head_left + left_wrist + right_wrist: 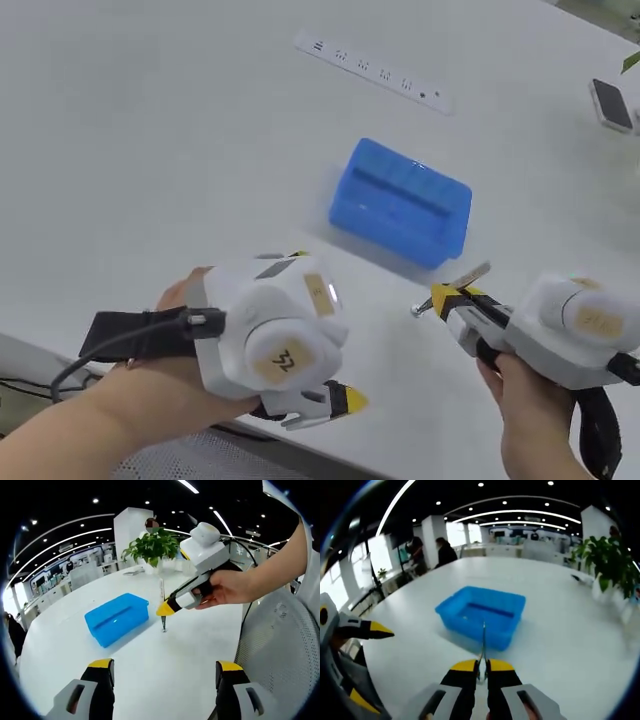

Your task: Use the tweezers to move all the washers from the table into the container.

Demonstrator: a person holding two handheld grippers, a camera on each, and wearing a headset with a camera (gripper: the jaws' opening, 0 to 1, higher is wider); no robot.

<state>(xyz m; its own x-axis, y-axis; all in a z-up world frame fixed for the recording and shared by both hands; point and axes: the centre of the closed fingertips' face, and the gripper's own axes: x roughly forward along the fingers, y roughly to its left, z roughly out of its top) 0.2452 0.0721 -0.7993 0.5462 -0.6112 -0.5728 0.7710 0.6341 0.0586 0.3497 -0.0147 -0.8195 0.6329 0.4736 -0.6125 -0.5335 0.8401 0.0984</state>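
The blue container stands on the white table, also seen as the blue container and the blue container. My right gripper is shut on metal tweezers, just in front of the container's near side. The tweezers point at the container, and the tweezers touch the table with their tip. Whether a washer sits at the tip is too small to tell. My left gripper stands open and holds nothing, left of the right gripper near the table's front edge.
A white power strip lies at the back of the table and a phone at the far right. A potted plant stands beyond the container. The left gripper shows at the right gripper view's left edge. People stand in the far background.
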